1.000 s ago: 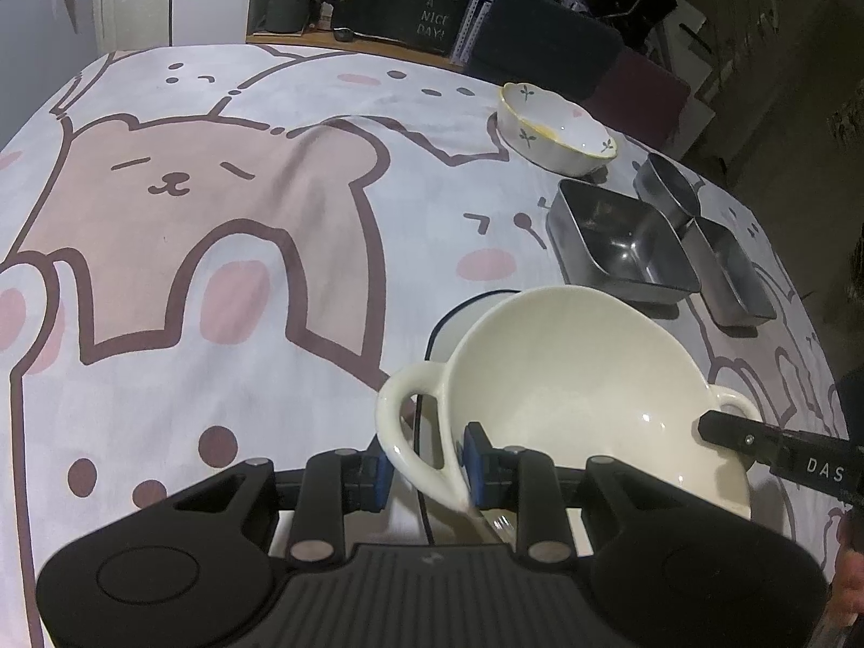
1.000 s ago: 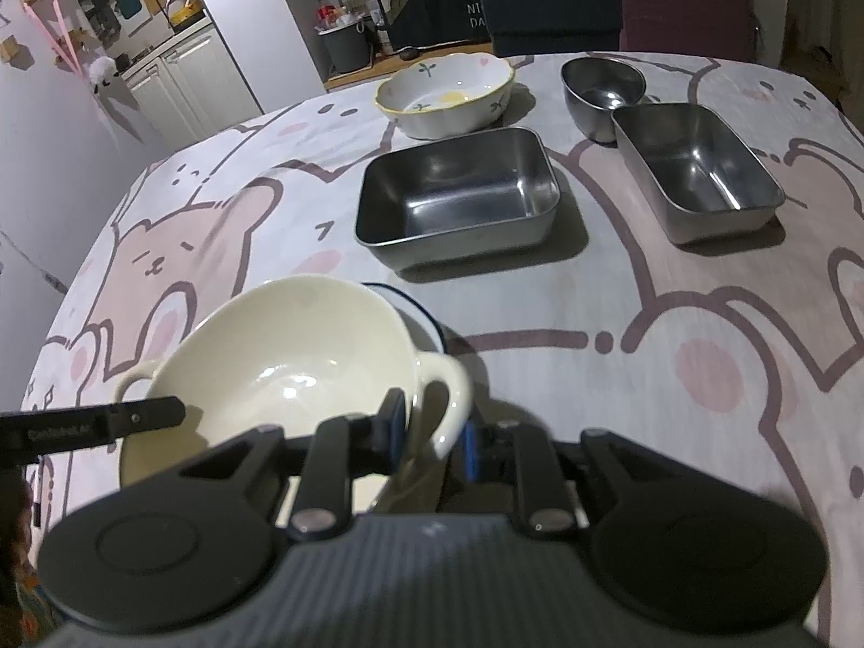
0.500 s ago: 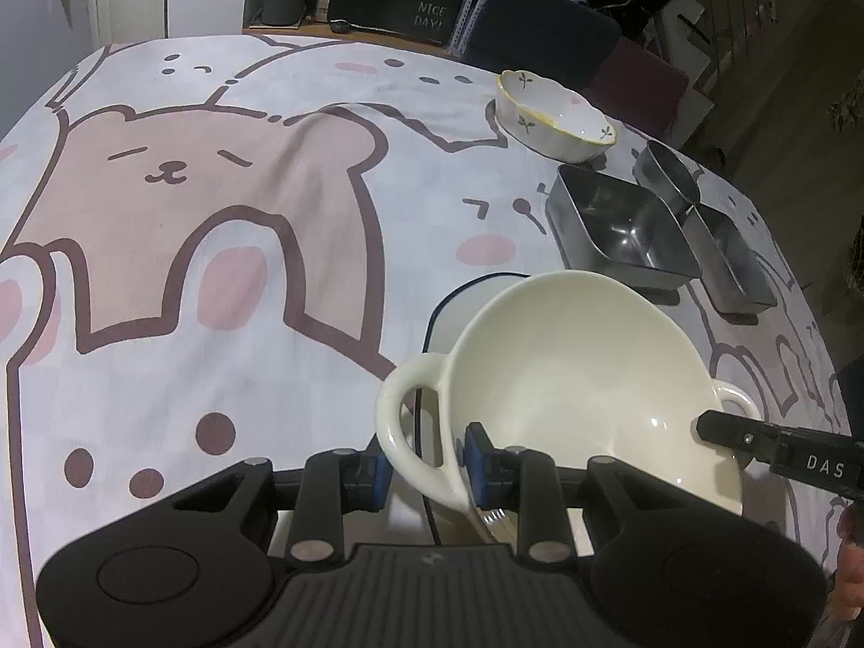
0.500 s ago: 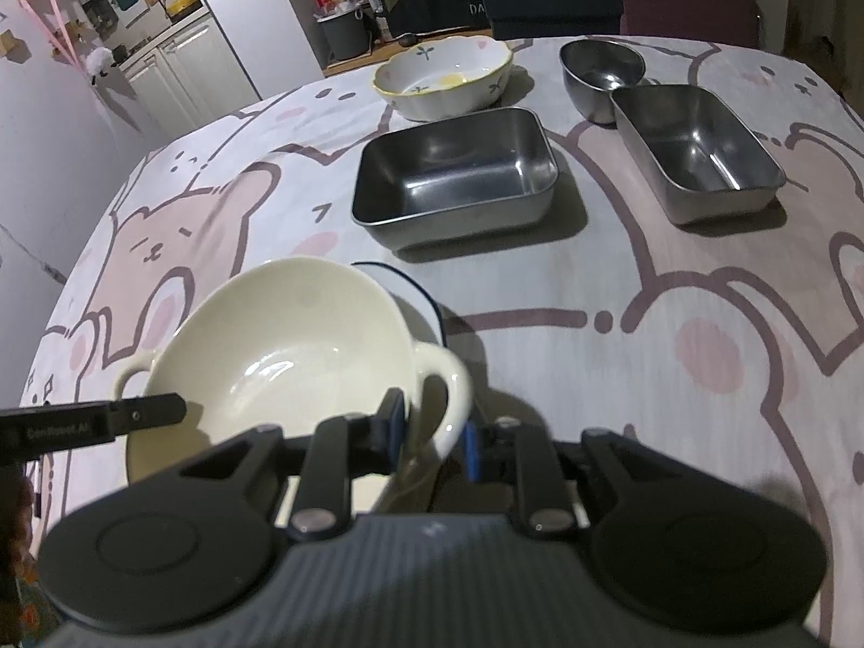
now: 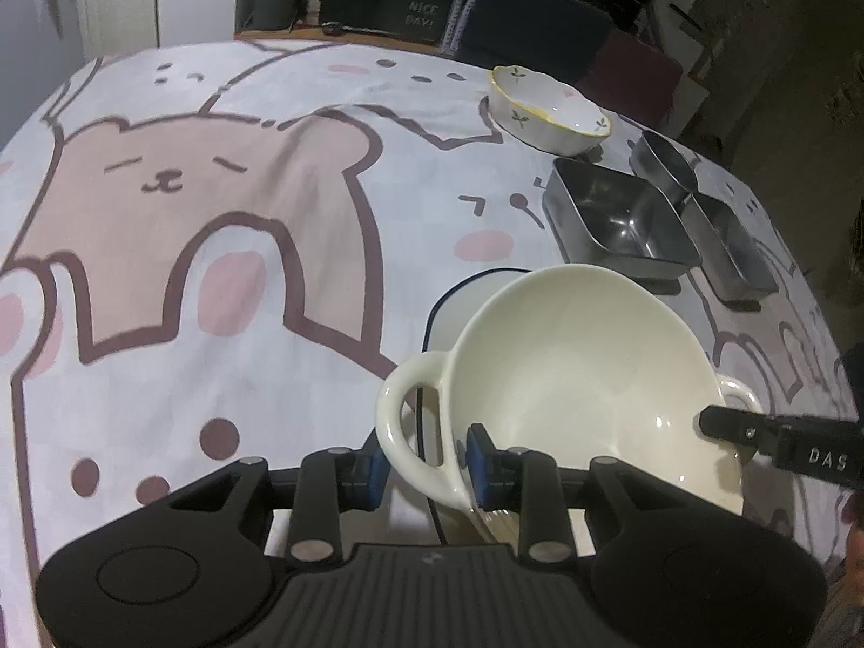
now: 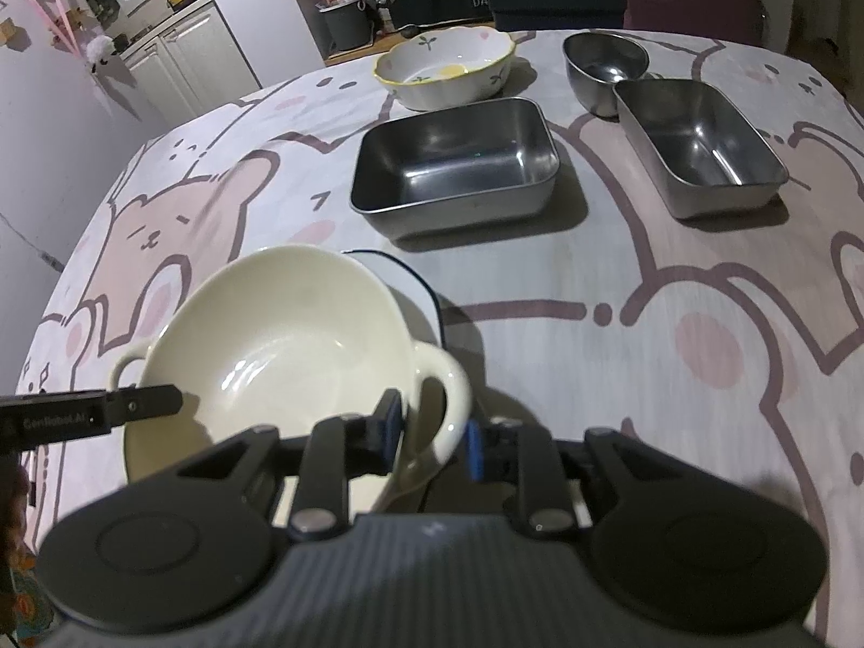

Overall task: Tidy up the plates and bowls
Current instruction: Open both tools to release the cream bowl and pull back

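A cream two-handled bowl hangs above the table between both grippers. My left gripper is shut on its left handle. My right gripper is shut on its right handle; the bowl also shows in the right wrist view. Beneath the bowl lies a white plate with a dark blue rim, mostly hidden, and also visible in the right wrist view.
Further back stand a square steel tray, a second steel tray, a small steel bowl and a flowered ceramic bowl. The bear-print tablecloth covers the table. Chairs stand beyond the far edge.
Both grippers have lifted the cream bowl a little higher above the blue-rimmed plate and kept their hold on the handles.
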Motion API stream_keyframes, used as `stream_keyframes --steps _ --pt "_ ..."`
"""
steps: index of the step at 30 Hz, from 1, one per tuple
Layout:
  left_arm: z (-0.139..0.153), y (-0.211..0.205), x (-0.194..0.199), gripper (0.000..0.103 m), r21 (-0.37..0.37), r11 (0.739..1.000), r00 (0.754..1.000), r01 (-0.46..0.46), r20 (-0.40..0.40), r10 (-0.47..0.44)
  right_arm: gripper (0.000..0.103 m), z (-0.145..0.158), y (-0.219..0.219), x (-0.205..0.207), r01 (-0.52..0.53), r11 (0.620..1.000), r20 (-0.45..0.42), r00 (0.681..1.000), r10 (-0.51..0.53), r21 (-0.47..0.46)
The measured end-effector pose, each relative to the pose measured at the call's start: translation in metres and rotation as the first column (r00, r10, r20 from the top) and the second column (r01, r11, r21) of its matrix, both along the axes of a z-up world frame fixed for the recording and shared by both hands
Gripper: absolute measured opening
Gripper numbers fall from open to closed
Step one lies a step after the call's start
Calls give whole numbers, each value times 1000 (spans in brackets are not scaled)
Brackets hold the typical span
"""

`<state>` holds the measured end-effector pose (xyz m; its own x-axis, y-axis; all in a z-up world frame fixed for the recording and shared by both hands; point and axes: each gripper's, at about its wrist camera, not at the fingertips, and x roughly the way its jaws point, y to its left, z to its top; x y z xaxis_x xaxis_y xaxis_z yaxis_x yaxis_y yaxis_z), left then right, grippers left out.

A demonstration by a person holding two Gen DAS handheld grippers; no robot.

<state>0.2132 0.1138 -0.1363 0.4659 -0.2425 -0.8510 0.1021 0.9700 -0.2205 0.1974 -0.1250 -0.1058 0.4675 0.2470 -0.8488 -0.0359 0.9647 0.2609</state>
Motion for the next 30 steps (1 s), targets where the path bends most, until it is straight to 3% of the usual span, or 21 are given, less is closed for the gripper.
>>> stream_keyframes --steps 2,6,8,10,12,17,19,23,30 --pt "3 -1 -1 34 14 1000 1000 11 11 -11 30 1 0 0 -10 1000 -2 1000 10 -9" --pt "7 2 -3 46 -7 1000 1000 2 7 -2 36 4 -2 -2 -18 1000 0 1000 18 -17" --pt "9 2 -5 51 -6 1000 1000 7 7 -7 45 7 -4 -5 -17 1000 11 1000 17 -24" --pt "10 2 -7 62 -6 1000 1000 9 2 -9 59 9 -6 -6 -20 999 19 1000 21 -26" --pt "12 3 -9 84 -3 1000 1000 1 11 -1 69 10 -8 -9 -30 999 19 999 30 -22" --pt "26 1 -19 99 31 1000 998 2 62 -4 86 19 -12 -19 -40 999 49 998 41 -34" --pt "33 -1 -22 101 43 999 996 4 92 -8 103 26 -14 -23 -41 999 70 997 43 -29" --pt "52 -12 -27 103 83 996 985 14 170 -28 103 43 -21 -30 -36 998 109 993 42 -60" --pt "88 -25 -14 103 50 999 965 -17 263 3 103 85 -40 -20 -32 999 214 976 39 -36"
